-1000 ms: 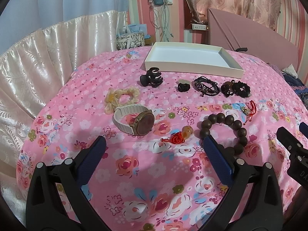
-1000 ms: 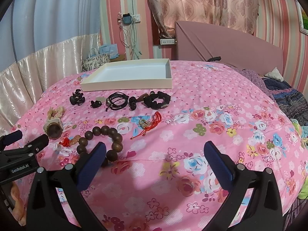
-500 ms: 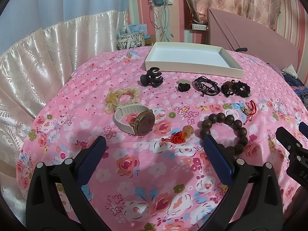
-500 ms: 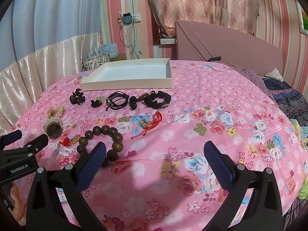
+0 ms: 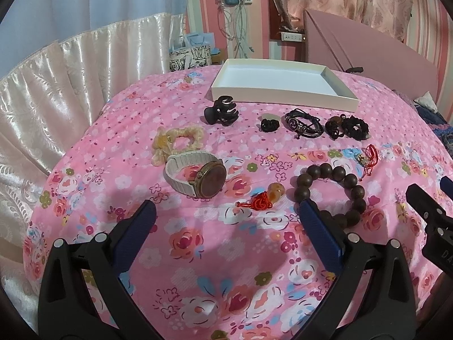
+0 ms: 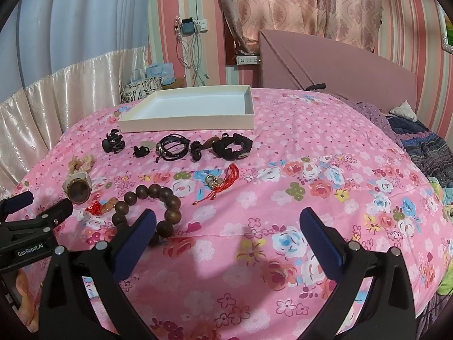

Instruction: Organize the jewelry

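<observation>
Jewelry lies spread on a pink floral bedspread before an empty white tray [image 5: 286, 96] [image 6: 187, 121]. A white-strap watch [image 5: 198, 177], a yellow scrunchie [image 5: 175, 141], a black claw clip [image 5: 222, 112], a dark wooden bead bracelet [image 5: 331, 192] [image 6: 150, 206], a red-knot amber charm [image 5: 263, 198], a black cord bracelet [image 5: 304, 120], a black scrunchie [image 6: 233, 147] and a red tassel charm [image 6: 223, 180] rest there. My left gripper [image 5: 226, 212] hovers open just short of the watch and charm. My right gripper [image 6: 226, 221] stands open, its left finger covering part of the bead bracelet.
The bed's left edge drops to a cream satin skirt [image 5: 56, 107]. A pink headboard [image 6: 339, 73] rises behind the tray, with a patterned bag [image 6: 141, 87] and hanging cables [image 6: 192, 53] by the wall. Dark folded clothes [image 6: 424, 153] lie at the right.
Both views have shifted very slightly; the objects lie where they were and both grippers remain open.
</observation>
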`<state>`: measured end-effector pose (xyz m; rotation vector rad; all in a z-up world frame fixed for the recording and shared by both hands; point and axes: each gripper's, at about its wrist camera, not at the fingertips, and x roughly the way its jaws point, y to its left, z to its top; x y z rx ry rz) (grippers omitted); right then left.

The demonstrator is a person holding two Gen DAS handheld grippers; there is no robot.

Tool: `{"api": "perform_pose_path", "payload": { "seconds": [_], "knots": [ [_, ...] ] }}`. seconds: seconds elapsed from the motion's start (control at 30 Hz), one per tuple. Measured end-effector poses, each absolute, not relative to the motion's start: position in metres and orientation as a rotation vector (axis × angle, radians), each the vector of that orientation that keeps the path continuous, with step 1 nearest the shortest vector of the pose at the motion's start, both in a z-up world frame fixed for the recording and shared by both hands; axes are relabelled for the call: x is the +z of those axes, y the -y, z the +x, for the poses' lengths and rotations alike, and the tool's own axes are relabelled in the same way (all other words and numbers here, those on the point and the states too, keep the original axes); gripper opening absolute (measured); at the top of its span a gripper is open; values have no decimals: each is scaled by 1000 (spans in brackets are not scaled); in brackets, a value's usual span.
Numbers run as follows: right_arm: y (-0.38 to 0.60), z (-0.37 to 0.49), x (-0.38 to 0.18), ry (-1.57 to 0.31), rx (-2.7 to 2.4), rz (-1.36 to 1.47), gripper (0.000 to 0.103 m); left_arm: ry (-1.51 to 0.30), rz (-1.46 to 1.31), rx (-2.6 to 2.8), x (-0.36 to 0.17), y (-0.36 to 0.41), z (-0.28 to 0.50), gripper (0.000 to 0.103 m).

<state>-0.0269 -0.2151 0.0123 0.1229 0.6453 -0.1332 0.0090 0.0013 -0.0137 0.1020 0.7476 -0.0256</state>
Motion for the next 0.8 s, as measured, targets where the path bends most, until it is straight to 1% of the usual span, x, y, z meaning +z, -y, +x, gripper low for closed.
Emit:
{"api": "perform_pose_path", "payload": {
  "seconds": [0.4, 0.6, 0.8],
  "knots": [
    [214, -18, 20, -620, -125, 92, 101, -766, 140, -59, -16, 3, 16, 100],
    [223, -1, 28, -633, -16, 153, 101, -823, 95, -76, -15, -7, 40, 100],
    [217, 26, 27, -680, -10, 121, 101, -772, 124, -99, 1, -4, 53, 100]
  ]
}}
